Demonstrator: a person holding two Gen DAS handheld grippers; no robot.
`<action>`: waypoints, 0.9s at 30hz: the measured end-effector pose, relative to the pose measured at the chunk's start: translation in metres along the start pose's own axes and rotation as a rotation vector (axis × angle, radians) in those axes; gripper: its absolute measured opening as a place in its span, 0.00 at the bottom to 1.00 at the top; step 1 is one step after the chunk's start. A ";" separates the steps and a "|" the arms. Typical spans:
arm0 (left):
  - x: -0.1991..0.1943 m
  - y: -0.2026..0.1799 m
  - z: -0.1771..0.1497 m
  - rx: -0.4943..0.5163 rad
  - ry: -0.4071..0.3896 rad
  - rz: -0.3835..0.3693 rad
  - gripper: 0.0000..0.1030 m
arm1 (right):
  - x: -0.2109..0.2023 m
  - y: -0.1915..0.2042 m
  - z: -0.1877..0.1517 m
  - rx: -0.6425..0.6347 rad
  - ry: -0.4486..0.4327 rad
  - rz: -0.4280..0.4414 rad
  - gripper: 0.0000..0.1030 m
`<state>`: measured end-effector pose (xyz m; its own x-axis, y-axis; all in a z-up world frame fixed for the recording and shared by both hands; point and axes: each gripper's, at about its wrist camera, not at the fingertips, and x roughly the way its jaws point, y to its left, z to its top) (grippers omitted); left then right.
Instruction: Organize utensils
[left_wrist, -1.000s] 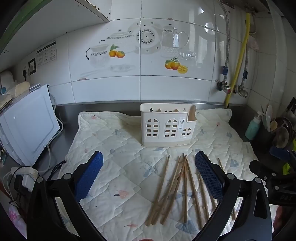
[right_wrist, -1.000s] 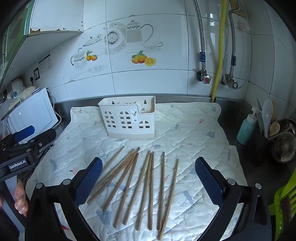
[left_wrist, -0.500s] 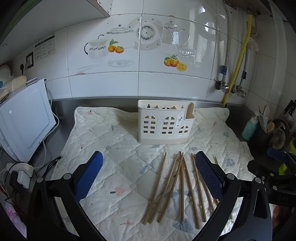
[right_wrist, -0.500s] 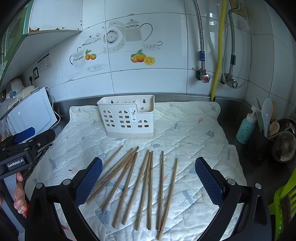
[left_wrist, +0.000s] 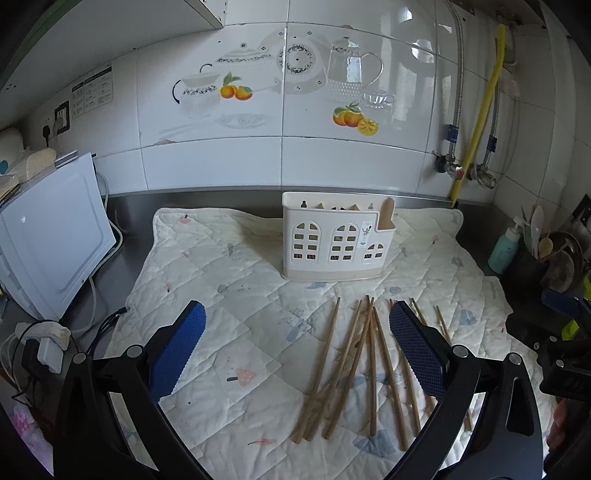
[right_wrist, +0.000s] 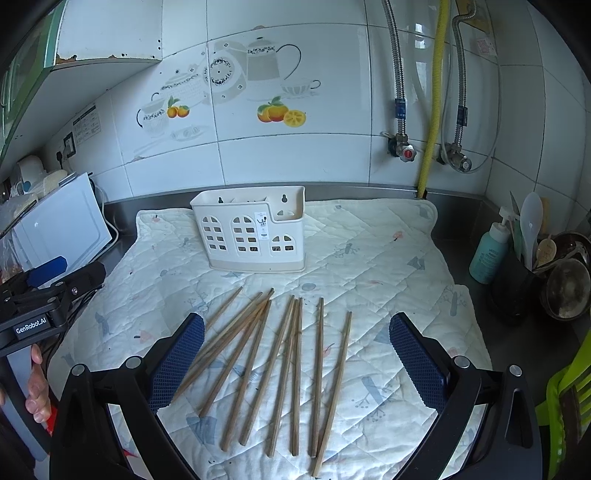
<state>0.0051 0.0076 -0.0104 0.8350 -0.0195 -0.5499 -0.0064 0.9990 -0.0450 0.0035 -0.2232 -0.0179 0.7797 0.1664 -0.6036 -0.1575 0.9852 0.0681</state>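
Chopsticks (right_wrist: 280, 365) lie loose on the quilted mat (right_wrist: 388, 266), fanned out in front of the white utensil caddy (right_wrist: 255, 232), which stands upright near the back of the mat with nothing from this bunch in it that you can see. You are at the very start, I judge: nothing is picked up yet. Your right gripper (right_wrist: 295, 363) hangs above the near ends of the sticks with its jaws spread wide and empty; your left gripper (left_wrist: 295, 354) is likewise wide and empty, over the bare mat just left of the pile, its right pad overlapping the sticks in that view. Each stick's long axis runs roughly from you toward the caddy, the left ones slanting so their far tips lean right and several cross one another, while the two on the right lie nearly parallel and apart. Next you will likely want to lower the right gripper onto one of those separate right-hand sticks, close across its width, then tip it upright for the caddy's slots
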 end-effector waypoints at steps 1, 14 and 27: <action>0.000 0.001 0.000 -0.004 0.001 0.004 0.95 | 0.000 -0.001 -0.001 0.001 0.002 -0.001 0.94; 0.000 0.005 -0.002 -0.015 -0.007 0.025 0.95 | 0.001 -0.004 -0.002 -0.001 -0.001 -0.001 0.94; 0.001 0.002 -0.005 -0.003 -0.013 0.019 0.95 | 0.000 -0.002 -0.003 -0.010 -0.005 -0.016 0.94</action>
<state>0.0028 0.0092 -0.0153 0.8417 0.0002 -0.5399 -0.0241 0.9990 -0.0373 0.0013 -0.2251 -0.0204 0.7850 0.1504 -0.6010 -0.1507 0.9873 0.0502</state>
